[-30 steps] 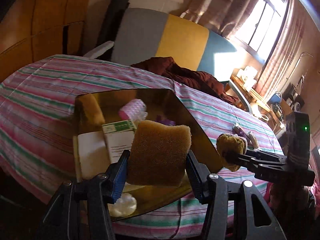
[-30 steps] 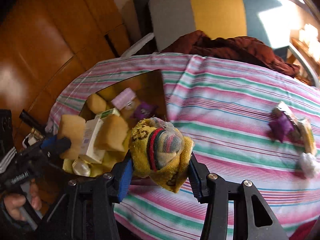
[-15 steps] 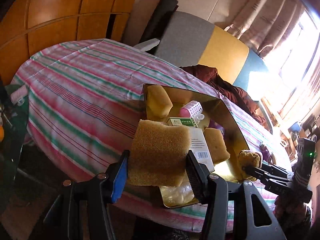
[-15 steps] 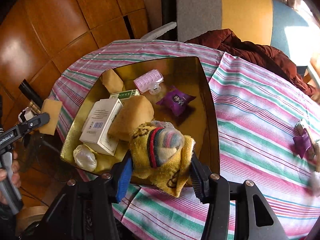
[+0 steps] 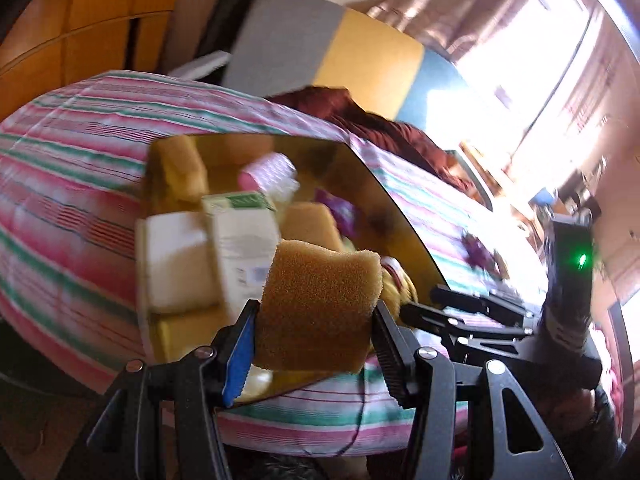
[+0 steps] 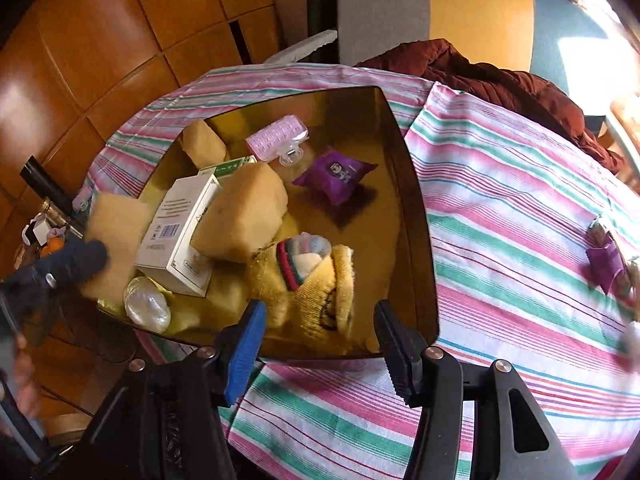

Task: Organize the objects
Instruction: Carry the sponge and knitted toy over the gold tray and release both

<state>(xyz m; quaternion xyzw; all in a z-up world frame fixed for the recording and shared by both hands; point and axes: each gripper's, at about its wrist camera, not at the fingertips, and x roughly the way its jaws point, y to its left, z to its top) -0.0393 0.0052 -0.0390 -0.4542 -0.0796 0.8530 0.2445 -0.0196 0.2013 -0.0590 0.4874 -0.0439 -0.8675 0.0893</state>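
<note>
My left gripper is shut on a brown sponge and holds it over the near edge of the gold tray. My right gripper is open at the tray's near rim. The yellow knitted sock bundle lies in the tray just beyond its fingers. The tray also holds a white box, other sponges, a pink hair roller, a purple packet and a clear wrapped item. The left gripper with its sponge shows at the left of the right wrist view.
The tray lies on a round table with a striped cloth. A few small items, one purple, lie at its right edge. A dark red jacket lies on a chair behind. Wood panelling is to the left.
My right gripper has opened and let the sock bundle drop into the tray. My left gripper has swung back toward the tray with its sponge.
</note>
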